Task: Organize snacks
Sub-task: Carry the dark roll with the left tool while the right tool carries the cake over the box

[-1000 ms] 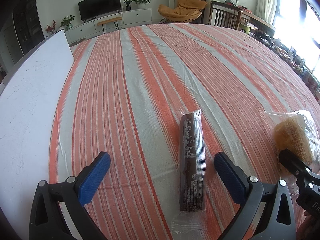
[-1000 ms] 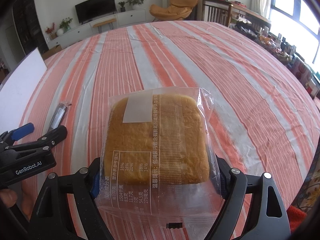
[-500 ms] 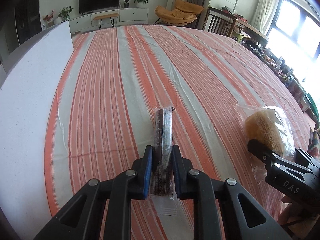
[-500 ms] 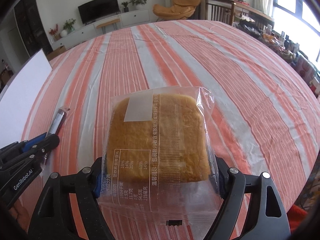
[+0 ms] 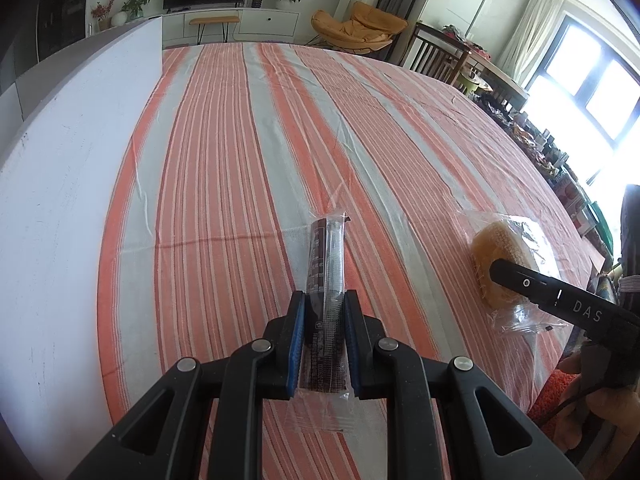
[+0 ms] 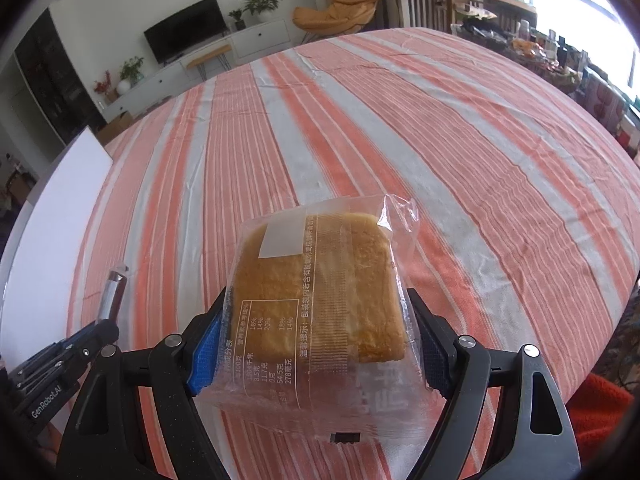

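Observation:
My left gripper [image 5: 323, 320] is shut on a long dark brown snack bar [image 5: 325, 264] in clear wrap and holds it above the striped tablecloth [image 5: 240, 152]. My right gripper [image 6: 318, 340] is shut on a square yellow cake [image 6: 316, 292] in a clear bag and holds it above the cloth. The cake [image 5: 500, 256] and the right gripper also show at the right of the left wrist view. The bar [image 6: 112, 296] and the left gripper show at the left of the right wrist view.
A white board [image 5: 68, 168] lies along the table's left side; it also shows in the right wrist view [image 6: 52, 216]. Chairs [image 5: 436, 56] and a cluttered sideboard stand beyond the table's far right edge. An orange-red cloth [image 6: 596, 404] lies near the front right.
My left gripper has closed on the snack bar and lifted it off the cloth. My right gripper keeps its hold on the cake and has risen a little.

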Tool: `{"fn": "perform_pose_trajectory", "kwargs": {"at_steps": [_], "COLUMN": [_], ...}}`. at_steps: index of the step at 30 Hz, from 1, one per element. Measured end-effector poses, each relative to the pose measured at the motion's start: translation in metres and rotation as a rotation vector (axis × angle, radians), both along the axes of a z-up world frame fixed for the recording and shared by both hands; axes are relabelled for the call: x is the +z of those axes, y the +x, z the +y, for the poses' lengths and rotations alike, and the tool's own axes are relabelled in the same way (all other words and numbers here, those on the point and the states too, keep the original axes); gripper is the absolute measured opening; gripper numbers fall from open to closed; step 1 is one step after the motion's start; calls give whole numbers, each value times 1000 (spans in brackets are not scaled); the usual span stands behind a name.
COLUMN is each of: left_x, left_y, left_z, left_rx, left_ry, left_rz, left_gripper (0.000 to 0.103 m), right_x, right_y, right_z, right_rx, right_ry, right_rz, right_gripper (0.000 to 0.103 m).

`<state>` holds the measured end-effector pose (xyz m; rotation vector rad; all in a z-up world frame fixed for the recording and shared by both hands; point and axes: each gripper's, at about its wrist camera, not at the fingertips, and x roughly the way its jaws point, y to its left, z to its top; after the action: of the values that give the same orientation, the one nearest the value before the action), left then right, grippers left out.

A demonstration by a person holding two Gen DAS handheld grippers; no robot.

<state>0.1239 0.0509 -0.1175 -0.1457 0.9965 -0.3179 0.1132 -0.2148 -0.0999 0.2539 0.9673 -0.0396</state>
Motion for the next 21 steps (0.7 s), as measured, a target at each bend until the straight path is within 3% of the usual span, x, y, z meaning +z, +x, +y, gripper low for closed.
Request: {"fn": "perform_pose_trajectory", "kwargs": {"at_steps": [4,7,14,21], "left_x": [-5,-5,-6,-5], "left_y": [-1,-1,-3,-5], "left_z": [-2,-3,-2,-1], "left_rx": [-6,-15,-15,-9], "left_ry": [-12,-2,-3,4], "left_rz": [19,13,9,2], "left_gripper": [18,18,18,18], "right_x": [-1,3,13,30], "right_y": [18,23,25,31], "right_z": [-5,-8,-2,3], "right_rx": [81,111,141,168], "right_ry": [21,40,-42,-40], "right_rz": [178,249,241,231], "right_gripper": [84,85,89,89]}}
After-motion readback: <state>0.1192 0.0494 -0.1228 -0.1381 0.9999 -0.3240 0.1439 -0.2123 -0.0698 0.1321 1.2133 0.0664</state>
